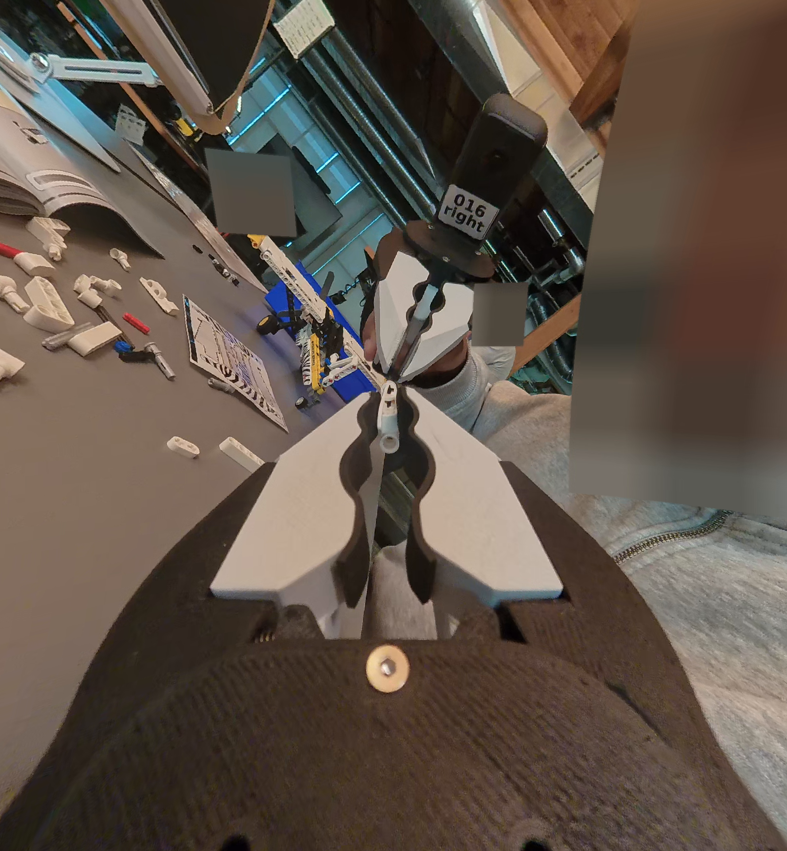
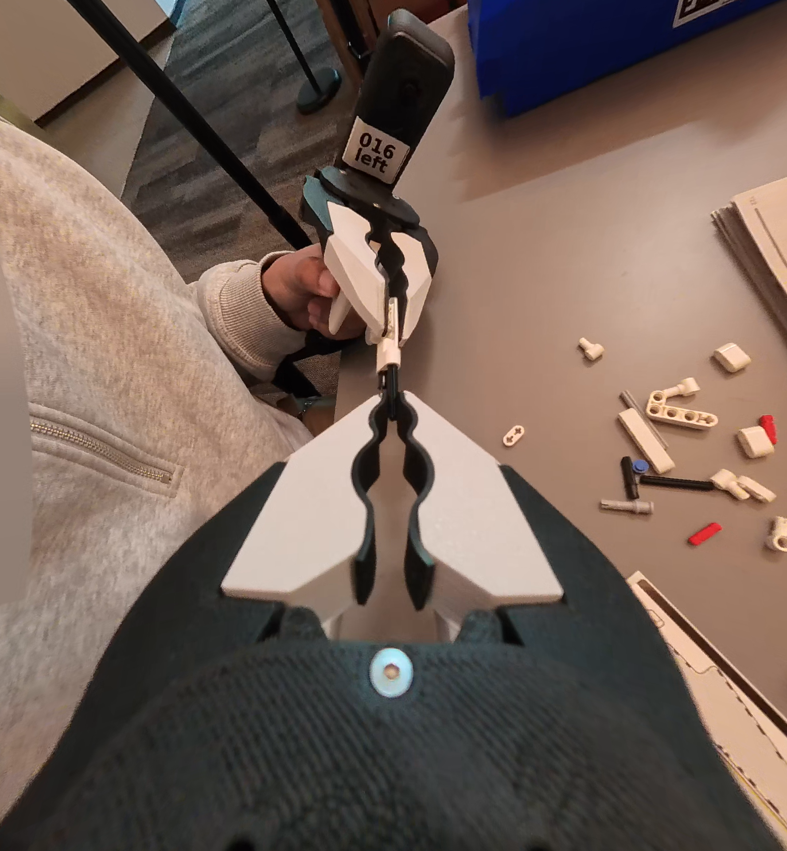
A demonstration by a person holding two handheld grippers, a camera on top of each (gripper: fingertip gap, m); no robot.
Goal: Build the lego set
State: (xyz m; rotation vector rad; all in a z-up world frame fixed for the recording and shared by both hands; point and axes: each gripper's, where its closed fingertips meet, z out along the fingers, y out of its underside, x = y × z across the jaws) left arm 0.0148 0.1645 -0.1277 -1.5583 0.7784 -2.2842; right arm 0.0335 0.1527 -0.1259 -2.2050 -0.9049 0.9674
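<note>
My left gripper (image 1: 388, 397) is shut on a small white connector (image 1: 388, 416), held in the air near the table's front edge. My right gripper (image 2: 392, 406) faces it tip to tip and is shut on a thin black axle (image 2: 390, 386). The axle's far end meets the end of the white connector (image 2: 388, 352). The left gripper (image 2: 384, 338) shows farther off in the right wrist view, and the right gripper (image 1: 389, 375) in the left wrist view. A partly built yellow, white and black model (image 1: 313, 331) lies on the table behind.
Several loose white, red, black and grey parts (image 1: 51, 304) lie on the grey table (image 1: 83, 483), also seen in the right wrist view (image 2: 681, 437). An open instruction booklet (image 1: 23, 175), a sticker sheet (image 1: 230, 354), a blue box (image 2: 566, 46) and a person's grey sleeve (image 2: 239, 313) are around. My two grippers' fingertips are within a few centimetres of each other.
</note>
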